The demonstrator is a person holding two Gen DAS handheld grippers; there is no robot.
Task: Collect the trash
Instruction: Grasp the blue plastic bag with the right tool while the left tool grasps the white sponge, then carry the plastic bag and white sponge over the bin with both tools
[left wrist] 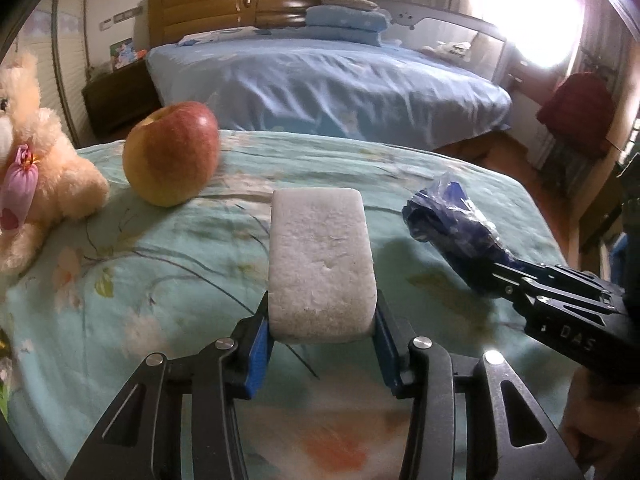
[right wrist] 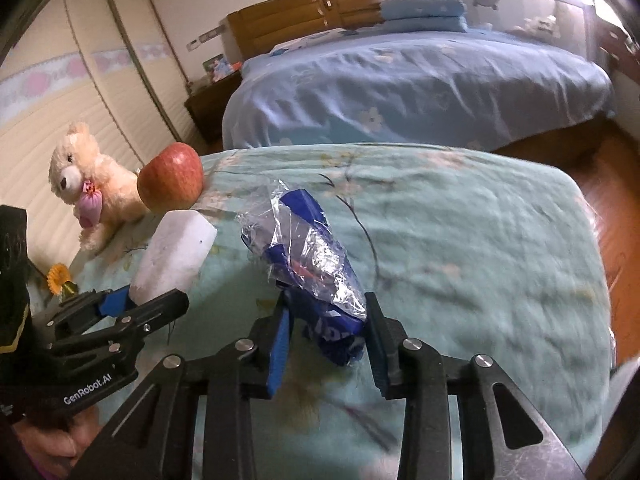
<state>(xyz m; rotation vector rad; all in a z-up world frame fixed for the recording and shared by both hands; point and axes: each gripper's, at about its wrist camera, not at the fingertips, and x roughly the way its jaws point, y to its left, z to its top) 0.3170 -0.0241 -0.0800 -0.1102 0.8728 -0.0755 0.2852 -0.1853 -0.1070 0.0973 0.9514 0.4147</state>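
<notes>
We are in a home bedroom. A bed with a blue sheet and a wooden headboard fills the far side, folded blue quilts stacked at its head. A dark nightstand stands beside it. Nearer lies a surface under a green floral cover, with a teddy bear on it. The floor is wood.

I see two pieces of trash. The foam block is white, rough-surfaced and rectangular with rounded corners; it is clamped at its near end between my left hand-held gripper fingers, pointing away over the green bedspread. The wrapper is crumpled blue plastic with clear film, pinched at its lower end in my right hand-held gripper, raised above the bedspread.
</notes>
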